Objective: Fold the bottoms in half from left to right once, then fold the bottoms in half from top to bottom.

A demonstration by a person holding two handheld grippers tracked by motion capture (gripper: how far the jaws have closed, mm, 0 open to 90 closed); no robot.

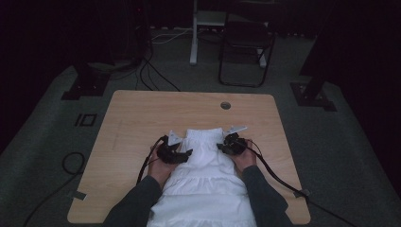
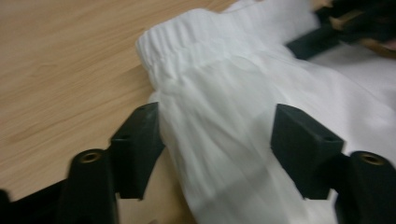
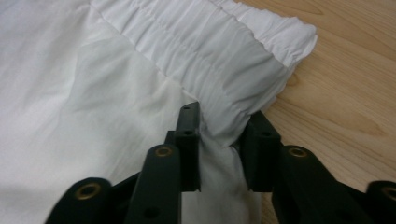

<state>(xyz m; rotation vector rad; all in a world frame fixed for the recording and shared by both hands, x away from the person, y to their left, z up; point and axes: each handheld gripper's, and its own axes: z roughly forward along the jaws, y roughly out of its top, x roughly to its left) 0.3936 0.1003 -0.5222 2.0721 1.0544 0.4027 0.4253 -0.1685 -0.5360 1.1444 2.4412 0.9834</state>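
— White cotton, thin and soft: the skirt lies flat on the wooden desk, its gathered waistband toward the far side and its hem running off the near edge.

— How will it handle?

— Light and limp, I'd judge. It will sag, crease and slide on the smooth wood rather than keep a shape. Nothing fragile about it.

— Where should one take hold?

— At the elastic waistband corners; the ruched band is thicker and gives the pads more to bite.

— And the claws?

— The right claw is clenched on a fold at the waistband's corner, cloth bunched between its pads. The left claw stands released, jaws wide astride the skirt's other edge, one jaw touching the cloth but not pinching it.
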